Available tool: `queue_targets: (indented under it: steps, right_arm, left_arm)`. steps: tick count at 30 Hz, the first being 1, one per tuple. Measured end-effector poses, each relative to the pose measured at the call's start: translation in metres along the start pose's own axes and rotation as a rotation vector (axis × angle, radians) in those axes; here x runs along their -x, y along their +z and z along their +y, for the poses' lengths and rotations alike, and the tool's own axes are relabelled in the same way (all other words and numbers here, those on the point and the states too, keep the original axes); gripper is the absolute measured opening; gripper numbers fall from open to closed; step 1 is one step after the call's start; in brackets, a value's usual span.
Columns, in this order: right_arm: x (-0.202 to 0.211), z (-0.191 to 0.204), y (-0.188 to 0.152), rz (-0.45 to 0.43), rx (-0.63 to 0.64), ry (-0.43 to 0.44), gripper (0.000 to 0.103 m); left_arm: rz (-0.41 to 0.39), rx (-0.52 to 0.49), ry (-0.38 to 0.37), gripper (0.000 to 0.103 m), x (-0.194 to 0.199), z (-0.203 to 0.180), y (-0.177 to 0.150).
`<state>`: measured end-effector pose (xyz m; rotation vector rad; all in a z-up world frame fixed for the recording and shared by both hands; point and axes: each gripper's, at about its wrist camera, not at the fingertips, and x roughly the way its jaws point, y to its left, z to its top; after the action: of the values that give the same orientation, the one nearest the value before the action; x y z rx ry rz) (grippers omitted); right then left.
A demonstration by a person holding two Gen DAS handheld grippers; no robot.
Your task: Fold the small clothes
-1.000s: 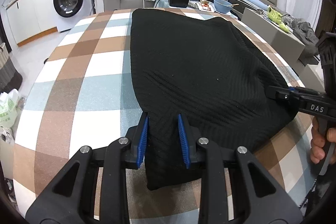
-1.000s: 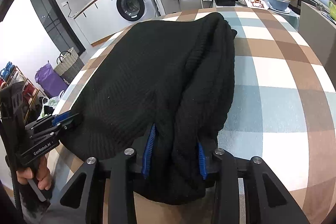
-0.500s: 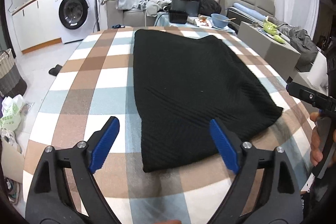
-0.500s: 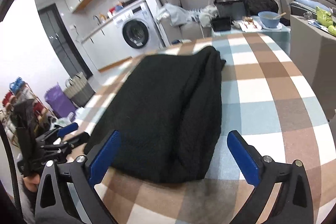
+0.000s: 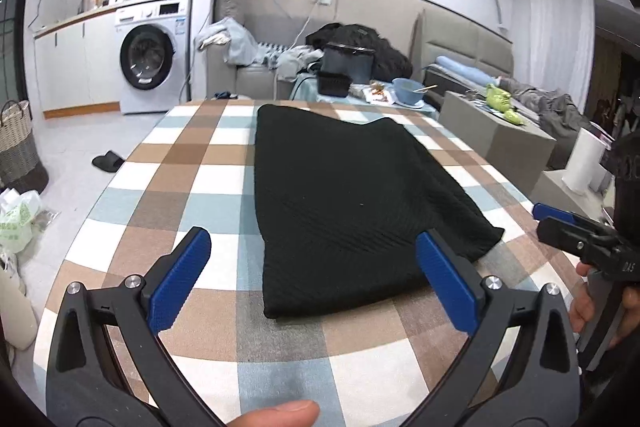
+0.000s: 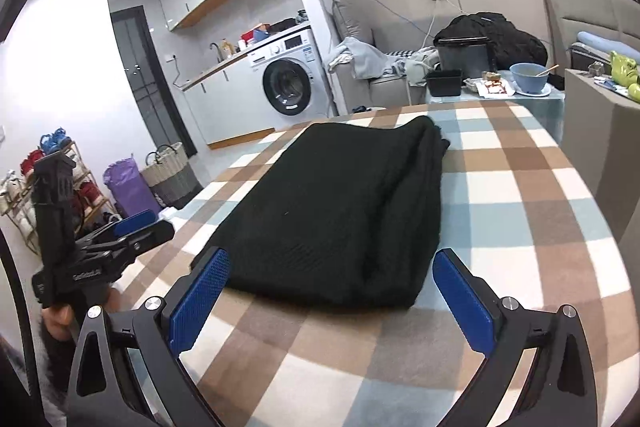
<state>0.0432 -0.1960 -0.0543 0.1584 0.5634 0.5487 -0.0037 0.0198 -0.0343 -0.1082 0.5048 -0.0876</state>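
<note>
A black knit garment (image 5: 340, 195) lies folded into a long flat shape on the checked tablecloth (image 5: 192, 179), its near edge toward me. My left gripper (image 5: 312, 243) hovers just short of that near edge, its jaws opening wide, nothing pressed between the blue pads. In the right wrist view the same garment (image 6: 344, 203) lies ahead, and my right gripper (image 6: 331, 259) stands open above the cloth (image 6: 520, 187) before the garment's near edge, holding nothing. Each gripper appears at the edge of the other's view: the right gripper (image 5: 560, 223) and the left gripper (image 6: 132, 227).
Beyond the table stand a washing machine (image 5: 148, 63), a sofa with piled clothes (image 5: 248, 47) and a low table with a blue bowl (image 5: 406, 89) and black containers. A wicker basket (image 6: 170, 171) and a slipper (image 5: 107, 161) are on the floor at left.
Both grippers let go of the garment's near edge, opened wide, and drew back and upward. The garment now lies flat and free on the table.
</note>
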Motion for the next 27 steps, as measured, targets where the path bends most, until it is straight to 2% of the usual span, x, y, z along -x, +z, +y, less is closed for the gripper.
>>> queue_targets:
  steps: [5,12,20,27]
  right_arm:
    - [0.001,0.002,-0.013,-0.020,0.004,0.025,0.103]
    - [0.010,-0.008,-0.018,-0.109,-0.045,0.113,0.103]
    - [0.014,0.000,-0.023,-0.126,-0.001,0.081,0.103]
    - [0.015,-0.003,-0.024,-0.128,-0.008,0.079,0.103]
  left_arm:
    - [-0.049,-0.059,-0.031,0.102,0.008,-0.006,-0.017]
    - [-0.064,-0.091,-0.038,0.102,0.006,-0.012,-0.031]
    - [-0.040,-0.018,-0.063,0.102,0.001,0.002,-0.030]
    - [-0.034,-0.045,-0.043,0.102,-0.001,-0.003,-0.032]
